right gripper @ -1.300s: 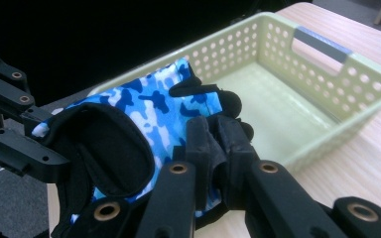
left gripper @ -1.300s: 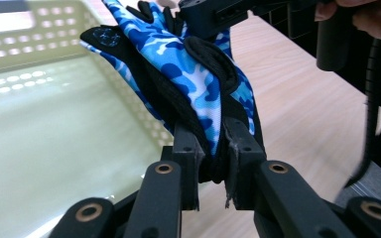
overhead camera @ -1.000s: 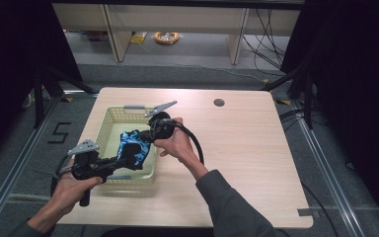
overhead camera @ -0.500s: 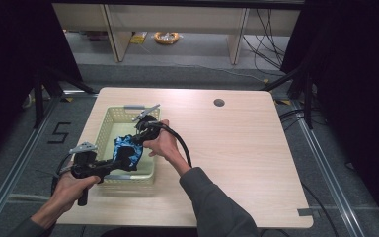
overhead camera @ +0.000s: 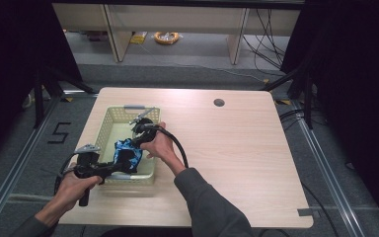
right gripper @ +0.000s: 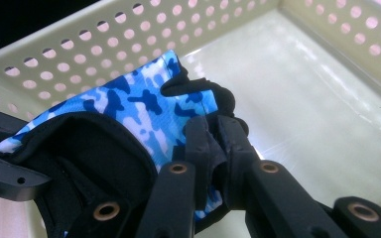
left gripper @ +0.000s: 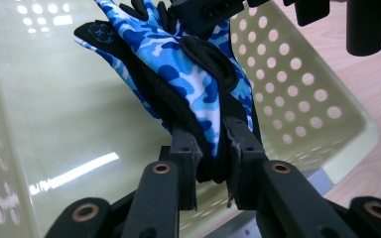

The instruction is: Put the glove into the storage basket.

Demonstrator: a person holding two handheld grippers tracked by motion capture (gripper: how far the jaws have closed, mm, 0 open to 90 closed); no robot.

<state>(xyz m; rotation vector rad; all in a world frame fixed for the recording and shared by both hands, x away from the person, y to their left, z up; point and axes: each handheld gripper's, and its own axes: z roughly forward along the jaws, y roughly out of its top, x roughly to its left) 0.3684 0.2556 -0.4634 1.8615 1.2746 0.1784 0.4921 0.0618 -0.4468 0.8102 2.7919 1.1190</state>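
Inside basket (overhead camera: 109,129), both grippers' jaws clamped on glove (overhead camera: 128,154); perforated walls close, floor bare beyond.

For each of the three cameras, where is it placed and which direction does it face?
High view: above the table's near side, facing forward and down; forearms, both hands show.
Left gripper view: on the left claw, looking along its jaws at the blue camouflage glove.
Right gripper view: on the right claw, facing into the basket.
Shared: glove and basket.

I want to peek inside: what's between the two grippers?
The blue camouflage glove, pinched by the left gripper and right gripper above the basket, as the high view shows.
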